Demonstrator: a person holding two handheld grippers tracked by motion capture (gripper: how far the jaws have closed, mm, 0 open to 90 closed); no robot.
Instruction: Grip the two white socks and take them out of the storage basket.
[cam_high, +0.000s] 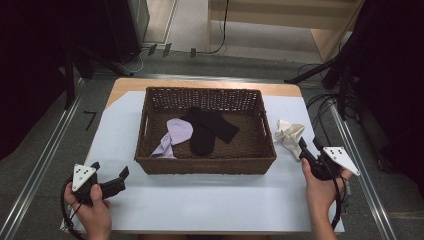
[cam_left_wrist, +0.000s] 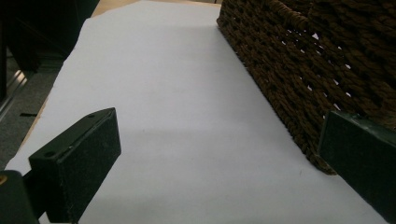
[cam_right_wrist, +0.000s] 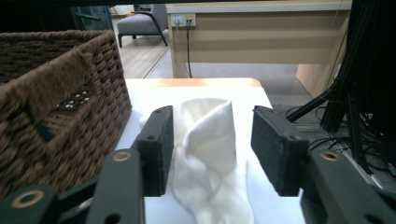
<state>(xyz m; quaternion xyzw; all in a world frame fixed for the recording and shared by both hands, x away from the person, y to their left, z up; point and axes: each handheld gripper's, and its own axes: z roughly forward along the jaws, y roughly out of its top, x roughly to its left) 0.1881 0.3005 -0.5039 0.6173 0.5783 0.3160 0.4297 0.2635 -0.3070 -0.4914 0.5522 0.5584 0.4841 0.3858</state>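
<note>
Wicker basket (cam_high: 205, 165) sits mid-table; the left gripper (cam_high: 121, 176) idles wide open beside it. Right of the basket, the white sock (cam_right_wrist: 208, 149) lies between the right gripper (cam_right_wrist: 212, 151)'s spread jaws; a shallow bite might pinch only a fold and drop it.

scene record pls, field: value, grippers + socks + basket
surface: table with white sheet
basket: brown wicker basket, mid table
in basket: lilac sock, black socks
outside basket: white sock, crumpled, right of basket
right gripper: open, jaws either side of white sock, not closed on it
left gripper: open, holds nothing, low over sheet by basket's near-left corner
</note>
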